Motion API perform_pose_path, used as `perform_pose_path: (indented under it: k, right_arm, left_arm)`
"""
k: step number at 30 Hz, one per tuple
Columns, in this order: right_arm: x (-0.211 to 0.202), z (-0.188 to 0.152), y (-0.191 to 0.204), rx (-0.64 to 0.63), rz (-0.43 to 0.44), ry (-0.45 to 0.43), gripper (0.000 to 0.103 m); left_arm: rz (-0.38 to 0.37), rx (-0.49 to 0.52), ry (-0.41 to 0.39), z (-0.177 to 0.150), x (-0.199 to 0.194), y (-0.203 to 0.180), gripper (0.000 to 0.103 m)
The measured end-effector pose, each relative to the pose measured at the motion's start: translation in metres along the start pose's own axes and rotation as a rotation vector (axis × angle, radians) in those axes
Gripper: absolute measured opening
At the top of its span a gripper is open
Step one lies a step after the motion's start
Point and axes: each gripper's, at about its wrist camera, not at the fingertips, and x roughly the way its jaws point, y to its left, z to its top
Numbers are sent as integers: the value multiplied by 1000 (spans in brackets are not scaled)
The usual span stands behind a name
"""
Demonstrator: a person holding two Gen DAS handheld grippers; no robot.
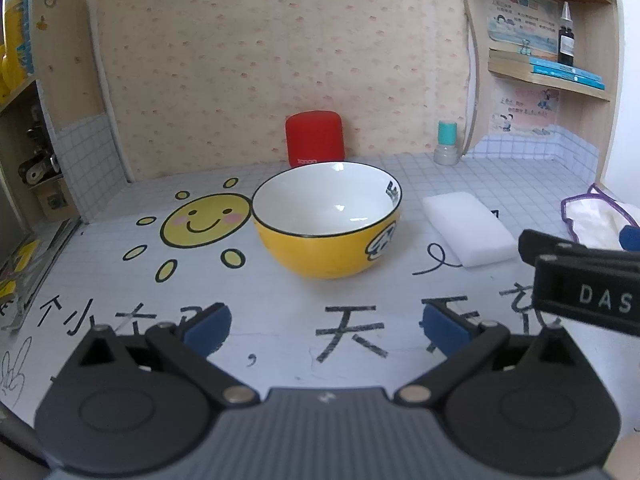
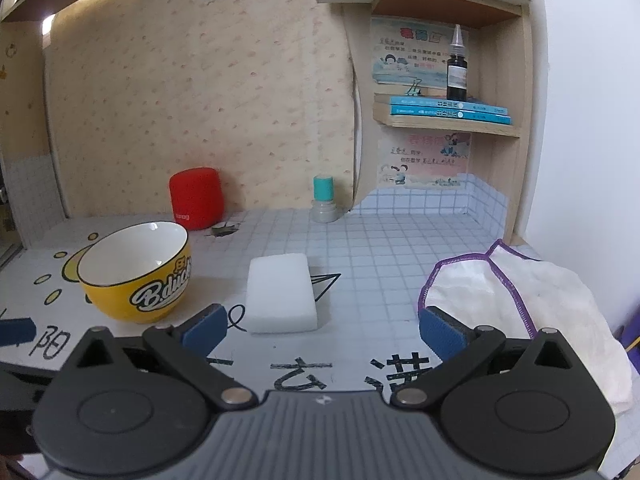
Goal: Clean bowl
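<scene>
A yellow bowl with a white inside stands upright on the desk, straight ahead of my left gripper, which is open and holds nothing. In the right wrist view the same bowl is at the left. A white sponge block lies flat just beyond my right gripper, open and empty too. In the left wrist view the sponge is right of the bowl, and part of the right gripper's black body shows at the right edge. A white cloth with purple trim lies at the right.
A red speaker and a small teal-capped bottle stand against the back wall. The tiled desk cover carries a sun drawing and black lettering. Shelves with blue books and a dark dropper bottle hang at the right; cluttered shelves at the left.
</scene>
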Motion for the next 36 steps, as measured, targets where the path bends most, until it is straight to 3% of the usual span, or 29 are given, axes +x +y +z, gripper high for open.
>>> perform_pose_path:
  k: [36]
  right_arm:
    - [2,6,9,-19,7,6,103]
  left_arm:
    - [-19,5,16,4,1,-7,103]
